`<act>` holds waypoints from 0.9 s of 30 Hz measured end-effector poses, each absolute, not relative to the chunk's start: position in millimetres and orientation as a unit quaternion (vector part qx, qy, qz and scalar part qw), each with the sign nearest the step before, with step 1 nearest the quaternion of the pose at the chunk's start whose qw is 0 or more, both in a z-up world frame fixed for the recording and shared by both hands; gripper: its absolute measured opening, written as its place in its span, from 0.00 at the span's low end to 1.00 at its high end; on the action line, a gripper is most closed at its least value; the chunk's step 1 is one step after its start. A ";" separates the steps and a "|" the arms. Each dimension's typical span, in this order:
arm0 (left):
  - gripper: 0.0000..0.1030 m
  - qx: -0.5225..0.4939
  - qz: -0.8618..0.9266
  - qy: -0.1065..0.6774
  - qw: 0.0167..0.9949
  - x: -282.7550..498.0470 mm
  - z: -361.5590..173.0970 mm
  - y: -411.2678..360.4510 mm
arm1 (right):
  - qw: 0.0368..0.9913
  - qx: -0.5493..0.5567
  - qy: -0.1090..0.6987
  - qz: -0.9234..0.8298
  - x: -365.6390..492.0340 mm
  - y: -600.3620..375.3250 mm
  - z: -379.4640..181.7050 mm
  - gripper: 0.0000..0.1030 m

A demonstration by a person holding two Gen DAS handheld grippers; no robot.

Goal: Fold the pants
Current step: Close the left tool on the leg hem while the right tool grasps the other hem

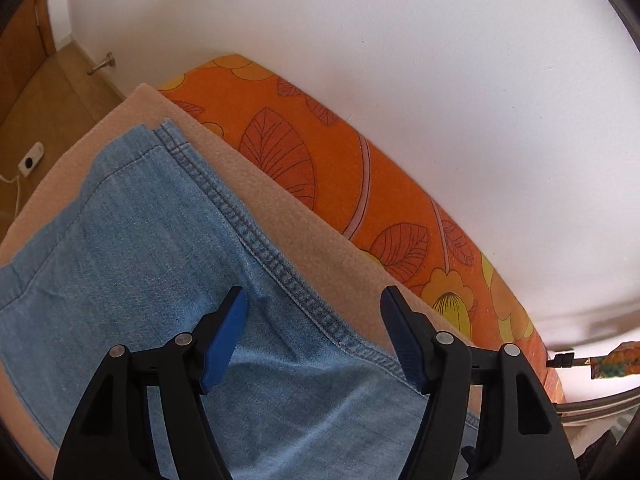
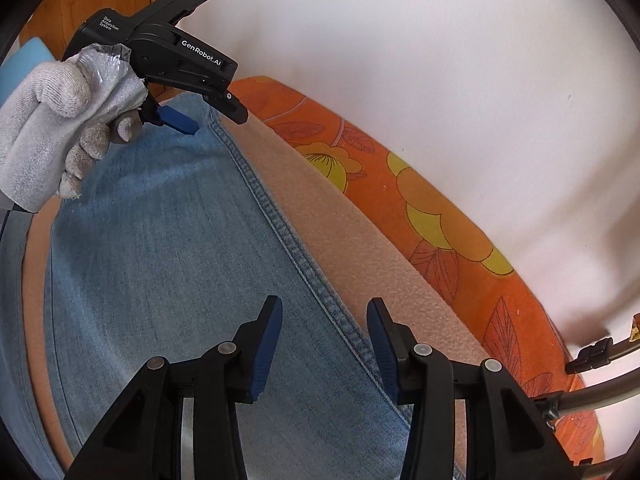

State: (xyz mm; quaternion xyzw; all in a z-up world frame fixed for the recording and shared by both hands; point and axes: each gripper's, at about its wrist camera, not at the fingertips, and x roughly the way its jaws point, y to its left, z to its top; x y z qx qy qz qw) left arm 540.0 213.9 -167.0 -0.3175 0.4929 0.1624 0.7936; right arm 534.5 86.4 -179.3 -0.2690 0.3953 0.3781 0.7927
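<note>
Light blue denim pants point(image 1: 160, 240) lie flat on a beige blanket point(image 1: 280, 216), the legs stacked, with a stitched side seam along their right edge. My left gripper point(image 1: 314, 300) is open and empty just above the pants near that seam. In the right wrist view the pants point(image 2: 180, 260) fill the lower left. My right gripper point(image 2: 324, 312) is open and empty over the seam. The left gripper point(image 2: 216, 120) shows there too, held by a white-gloved hand point(image 2: 52, 120) farther along the pants, jaws open.
The blanket covers a bed with an orange floral sheet point(image 1: 340, 168) against a white wall point(image 1: 400, 40). Wooden floor with a doorstop point(image 1: 102, 63) and a white socket with cable point(image 1: 30, 160) lies at far left. Metal tubing point(image 2: 600, 352) stands at right.
</note>
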 end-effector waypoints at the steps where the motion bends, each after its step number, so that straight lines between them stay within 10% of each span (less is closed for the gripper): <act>1: 0.55 -0.312 0.166 0.488 0.798 538.9 -166.0 214.2 | 0.792 -0.270 0.395 0.380 534.5 86.3 -179.7 0.43; 3: 0.23 -0.312 0.163 0.481 0.803 534.9 -165.7 216.4 | 0.789 -0.272 0.394 0.385 535.4 85.3 -179.0 0.43; 6: 0.10 -0.306 0.153 0.473 0.812 527.9 -165.2 219.5 | 0.783 -0.269 0.396 0.397 541.7 84.0 -176.6 0.45; 17: 0.03 -0.296 0.129 0.447 0.834 508.8 -157.7 227.9 | 0.752 -0.264 0.417 0.437 558.2 134.8 -186.5 0.45; 22: 0.03 -0.305 0.126 0.428 0.841 507.0 -155.8 222.8 | 0.747 -0.252 0.421 0.448 551.1 133.5 -182.3 0.05; 27: 0.09 -0.334 0.101 0.423 0.836 498.5 -144.6 222.4 | 0.753 -0.271 0.390 0.455 521.9 131.2 -170.1 0.01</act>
